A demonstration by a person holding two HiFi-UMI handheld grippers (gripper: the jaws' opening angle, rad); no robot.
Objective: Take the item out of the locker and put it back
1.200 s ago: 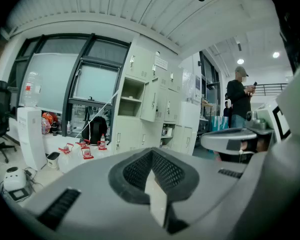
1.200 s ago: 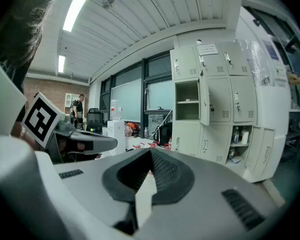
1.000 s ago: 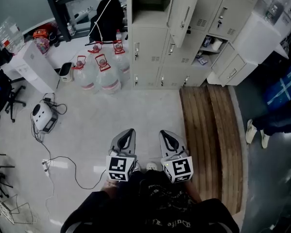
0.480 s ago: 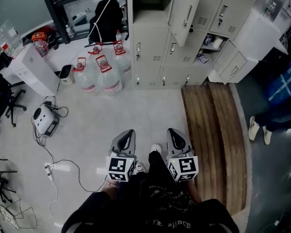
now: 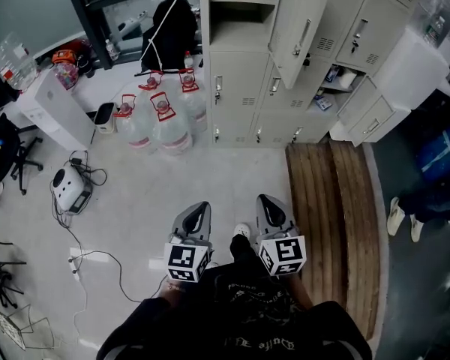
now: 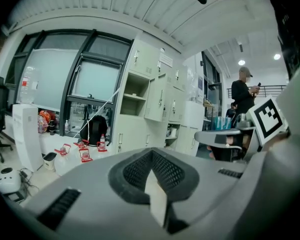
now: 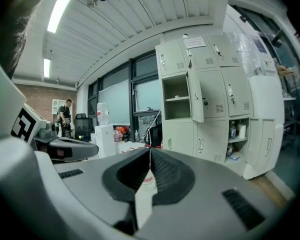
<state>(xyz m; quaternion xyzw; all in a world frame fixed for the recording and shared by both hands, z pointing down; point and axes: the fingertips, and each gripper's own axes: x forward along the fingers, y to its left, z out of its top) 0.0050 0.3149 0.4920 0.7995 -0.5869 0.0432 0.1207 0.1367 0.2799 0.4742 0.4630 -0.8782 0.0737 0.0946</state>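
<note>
Lockers (image 5: 241,88) ahead: left claw (image 5: 200,205), right claw (image 5: 265,200) closed, empty.

My left gripper (image 5: 197,210) and right gripper (image 5: 268,205) sit side by side, low before me. Ahead stands the locker bank (image 5: 240,88), one upper door (image 5: 296,28) swung open. Water jugs (image 5: 161,118) cluster on the floor (image 5: 210,175) just left of it; wooden boards (image 5: 330,216) lie to my right.

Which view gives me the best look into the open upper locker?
The right gripper view: the open upper locker faces the camera, with its shelf and door visible. The head view cuts the locker off at the top edge; the left gripper view shows it small and oblique.
</note>
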